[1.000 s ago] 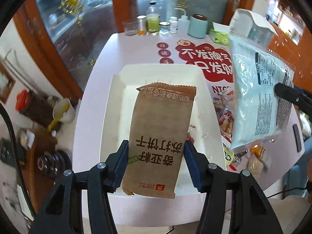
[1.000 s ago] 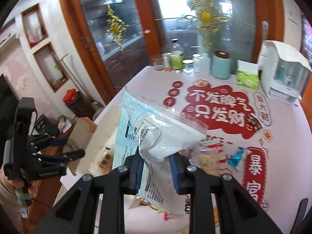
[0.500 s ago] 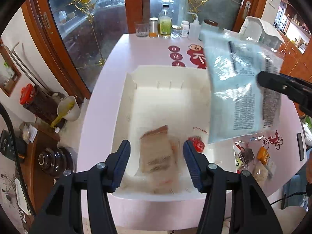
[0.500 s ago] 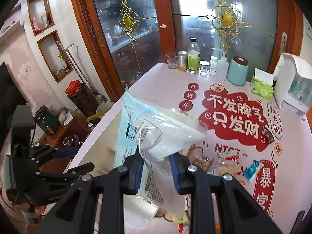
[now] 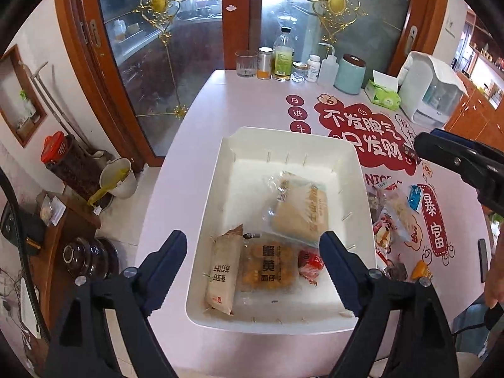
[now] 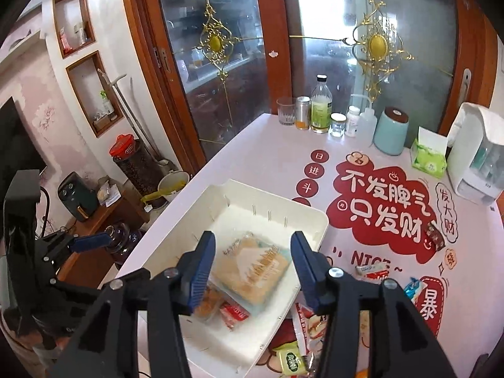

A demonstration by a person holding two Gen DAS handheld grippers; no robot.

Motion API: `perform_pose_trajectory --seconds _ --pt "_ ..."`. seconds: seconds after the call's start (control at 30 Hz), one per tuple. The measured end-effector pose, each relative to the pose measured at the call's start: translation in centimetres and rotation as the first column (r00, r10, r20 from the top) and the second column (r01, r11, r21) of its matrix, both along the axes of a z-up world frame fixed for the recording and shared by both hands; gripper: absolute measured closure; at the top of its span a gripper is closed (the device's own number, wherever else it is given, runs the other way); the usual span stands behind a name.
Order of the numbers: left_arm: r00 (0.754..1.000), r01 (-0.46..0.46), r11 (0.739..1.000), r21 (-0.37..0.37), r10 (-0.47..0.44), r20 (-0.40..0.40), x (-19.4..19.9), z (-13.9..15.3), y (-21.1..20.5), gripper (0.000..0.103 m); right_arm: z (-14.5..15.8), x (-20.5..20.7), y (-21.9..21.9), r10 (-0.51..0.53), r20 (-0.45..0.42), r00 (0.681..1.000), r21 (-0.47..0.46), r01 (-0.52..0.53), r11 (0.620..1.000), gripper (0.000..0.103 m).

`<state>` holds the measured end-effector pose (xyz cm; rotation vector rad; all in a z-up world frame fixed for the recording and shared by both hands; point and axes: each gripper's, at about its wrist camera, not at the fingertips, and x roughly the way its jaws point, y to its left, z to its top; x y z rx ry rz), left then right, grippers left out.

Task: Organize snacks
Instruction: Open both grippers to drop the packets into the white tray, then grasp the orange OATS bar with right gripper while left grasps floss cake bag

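Both tongs opening, empty above white bin (image 5: 285, 321); loose snacks (image 6: 302, 324) on table lie just beside right tongs (image 6: 252, 271), left tongs (image 5: 253, 271) farther.

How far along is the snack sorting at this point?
Done: the white bin holds a brown cracker pack, a clear pastry pack, a small red packet and a large pale bag. In hand: nothing; left gripper and right gripper are opening, empty. Left: loose snacks on the table.

We see the loose snack pile (image 6: 302, 340) partly hidden behind the right hand-held gripper (image 6: 252, 271), its packets cut off below.
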<state>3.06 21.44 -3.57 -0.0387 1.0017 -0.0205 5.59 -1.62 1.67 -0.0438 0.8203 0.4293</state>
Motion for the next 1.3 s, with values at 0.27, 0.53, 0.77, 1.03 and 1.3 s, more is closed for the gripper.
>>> perform_pose_trajectory --seconds 0.27,0.53,0.77,1.03,1.3 --pt "1.000 -0.006 1.000 -0.008 0.006 -0.015 -0.1 -0.1 -0.6 0.017 0.0 -1.0 -1.8 -0.016 -0.015 1.000 0.004 0.016 1.000 0.052" --pt "0.998 0.058 0.998 -0.012 -0.058 -0.025 -0.3 -0.2 -3.2 0.017 -0.2 -2.9 -4.9 -0.054 -0.015 0.998 -0.011 0.054 0.999 0.052" --pt "0.979 0.202 0.979 0.011 -0.201 -0.024 -1.0 -0.5 -8.0 0.017 -0.6 -4.9 -9.3 -0.133 -0.007 0.991 -0.049 0.133 0.990 0.052" --pt "0.918 0.397 0.917 0.032 -0.396 -0.017 -2.7 -0.6 -15.1 0.017 -2.5 -7.2 -16.7 -0.309 -0.053 0.950 -0.104 0.302 0.948 0.052" --pt "0.897 0.442 0.895 0.065 -0.441 -0.033 -5.2 -1.0 -21.4 0.017 -5.7 -8.8 -21.7 -0.328 -0.130 0.936 -0.129 0.312 0.941 0.052"
